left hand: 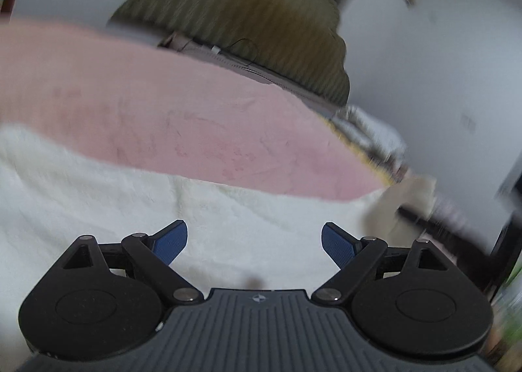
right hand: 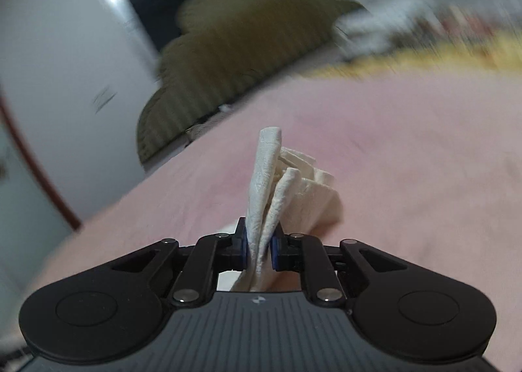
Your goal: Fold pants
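Note:
The white pants (left hand: 98,209) lie spread on the pink bedsheet (left hand: 146,111) and fill the lower part of the left wrist view. My left gripper (left hand: 254,241) is open and empty just above the white fabric. My right gripper (right hand: 260,249) is shut on a bunched fold of the white pants (right hand: 280,183), which stands up between the blue pads over the pink sheet (right hand: 407,160). Both views are blurred by motion.
An olive green ribbed headboard (left hand: 261,20) stands at the bed's far end, also in the right wrist view (right hand: 235,46). White walls (left hand: 424,62) surround it. Blurred white and yellow bedding (right hand: 407,36) lies at the far right.

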A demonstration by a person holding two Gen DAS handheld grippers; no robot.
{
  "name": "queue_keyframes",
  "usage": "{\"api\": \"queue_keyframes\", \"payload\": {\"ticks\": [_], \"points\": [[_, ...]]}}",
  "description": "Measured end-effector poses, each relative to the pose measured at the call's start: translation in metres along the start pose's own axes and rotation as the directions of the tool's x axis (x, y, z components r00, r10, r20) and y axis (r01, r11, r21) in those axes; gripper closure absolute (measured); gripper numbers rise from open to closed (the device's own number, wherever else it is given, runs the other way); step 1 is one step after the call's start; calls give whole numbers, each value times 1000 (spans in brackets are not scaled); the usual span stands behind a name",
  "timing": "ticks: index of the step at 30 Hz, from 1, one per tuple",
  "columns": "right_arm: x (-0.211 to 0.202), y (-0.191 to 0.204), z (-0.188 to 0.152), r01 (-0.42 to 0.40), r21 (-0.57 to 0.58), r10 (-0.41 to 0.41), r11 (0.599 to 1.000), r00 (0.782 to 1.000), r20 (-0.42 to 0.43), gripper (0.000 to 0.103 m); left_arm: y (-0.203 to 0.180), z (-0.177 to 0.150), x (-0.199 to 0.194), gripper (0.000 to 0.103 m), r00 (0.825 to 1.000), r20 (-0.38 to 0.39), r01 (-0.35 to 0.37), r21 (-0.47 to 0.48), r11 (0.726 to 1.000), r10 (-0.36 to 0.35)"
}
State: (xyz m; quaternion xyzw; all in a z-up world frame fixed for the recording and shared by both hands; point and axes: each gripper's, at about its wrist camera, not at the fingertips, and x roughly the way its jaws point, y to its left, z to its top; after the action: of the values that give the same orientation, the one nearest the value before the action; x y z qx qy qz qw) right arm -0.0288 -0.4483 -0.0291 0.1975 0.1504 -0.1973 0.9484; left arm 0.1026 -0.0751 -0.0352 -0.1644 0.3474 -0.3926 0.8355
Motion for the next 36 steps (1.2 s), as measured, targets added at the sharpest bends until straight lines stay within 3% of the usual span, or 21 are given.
{"api": "queue_keyframes", "payload": {"ticks": [2, 4, 6, 8, 11, 18, 20, 21, 22, 24, 26, 27, 30, 36], "points": [[-6, 47, -5, -33, -253, 39, 967, 999, 16, 90, 20, 4, 4, 12, 996, 0, 92, -181, 979, -93], [-9, 86, -19, -90, -433, 97, 897, 995, -4, 90, 37, 4, 9, 8, 985, 16, 166, -323, 932, -170], [-9, 121, -39, -151, -564, 142, 812, 988, -61, 91, 46, 2, 14, 5, 973, 36, 222, -408, 886, -227], [-4, 137, -56, -216, -598, 174, 771, 976, -129, 91, 47, 3, 19, 2, 962, 34, 260, -431, 864, -272], [0, 145, -70, -276, -575, 201, 770, 960, -192, 91, 39, 6, 32, 2, 961, 1, 251, -426, 869, -277], [-14, 142, -66, -296, -561, 247, 773, 955, -163, 90, 27, 9, 80, 3, 956, -93, 207, -460, 864, -278], [-20, 142, -68, -318, -568, 274, 759, 948, -164, 90, 24, 11, 84, 11, 958, -96, 202, -443, 873, -270], [-21, 144, -71, -333, -570, 289, 751, 942, -170, 90, 24, 11, 84, 33, 957, -97, 207, -433, 877, -274], [-24, 146, -74, -354, -576, 306, 737, 934, -182, 90, 23, 11, 84, 64, 957, -108, 202, -418, 886, -269], [-28, 154, -82, -379, -602, 329, 703, 924, -197, 90, 19, 12, 77, 88, 975, -128, 131, -330, 935, -182], [-29, 166, -90, -384, -641, 334, 664, 920, -205, 90, 10, 14, 61, 90, 992, -109, 37, -181, 983, -58], [-28, 172, -92, -393, -651, 341, 650, 916, -212, 90, 6, 14, 54, 93, 996, -94, -4, -114, 993, -6], [-25, 190, -95, -446, -643, 388, 623, 889, -242, 90, -1, 17, 31, 95, 991, -36, -129, 37, 991, 130], [-12, 231, -104, -532, -649, 471, 544, 834, -288, 90, 10, 21, 0, 94, 952, 3, -302, 133, 944, 305]]}}
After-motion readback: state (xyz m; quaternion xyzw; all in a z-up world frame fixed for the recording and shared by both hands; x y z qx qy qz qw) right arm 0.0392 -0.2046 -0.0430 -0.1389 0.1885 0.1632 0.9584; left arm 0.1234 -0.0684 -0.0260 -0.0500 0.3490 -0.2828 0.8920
